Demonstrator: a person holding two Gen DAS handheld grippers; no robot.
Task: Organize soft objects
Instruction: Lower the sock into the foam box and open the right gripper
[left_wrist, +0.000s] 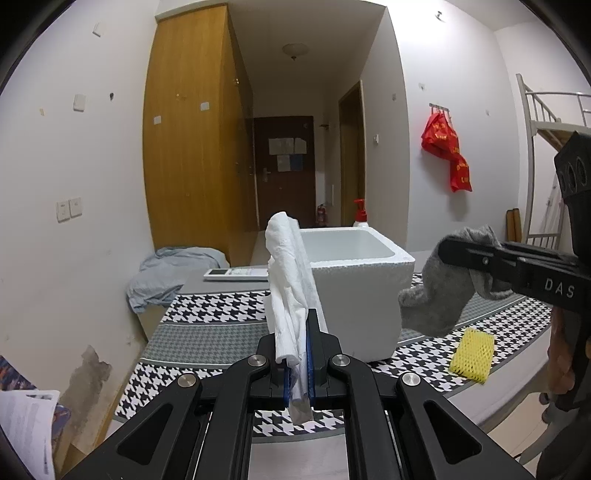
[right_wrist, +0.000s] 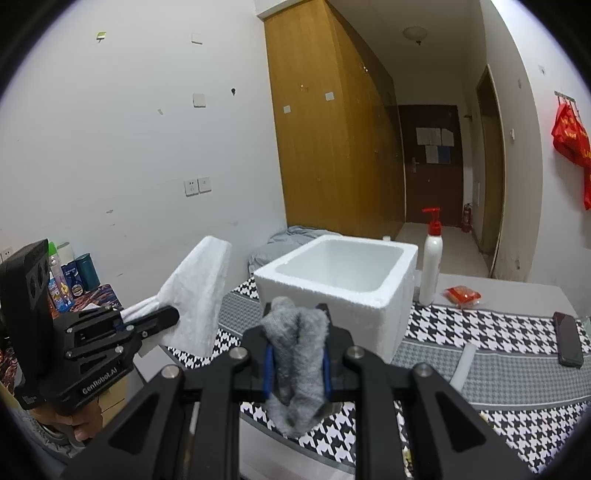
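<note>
- The left tool (left_wrist: 297, 354) was clamped tight on a white paper towel (left_wrist: 286, 273), which stood up floppy from the jaws and leaned against the near-left corner of the foam box (left_wrist: 365, 291).
- The right tool (right_wrist: 297, 360) was clamped on a bunched grey sock (right_wrist: 295, 354) — one end poked above the fingertips, the other hung below them over the desk (right_wrist: 480, 373).
- Risk, as I judged it: the towel was thin and held only at its lower end, so it could tear, or catch on the box rim and drape outside the box when let go.
- The sock's loose tail could snag the near wall of the box and tip or shove it, since light foam slides easily on the houndstooth cloth (left_wrist: 207, 314).
- The two tools were close together beside the box — they could knock each other if both went for the opening at once.
- The foam box stood open with no lid; what showed of its inside was bare white, though the floor was hidden by the near wall.
- A yellow sponge (left_wrist: 472, 356) lay on the cloth to the right of the box, not yet put away.
- A white pump bottle (right_wrist: 432, 262) stood just beside the box's far side, and a dark phone (right_wrist: 569, 343) lay well apart on the right.
</note>
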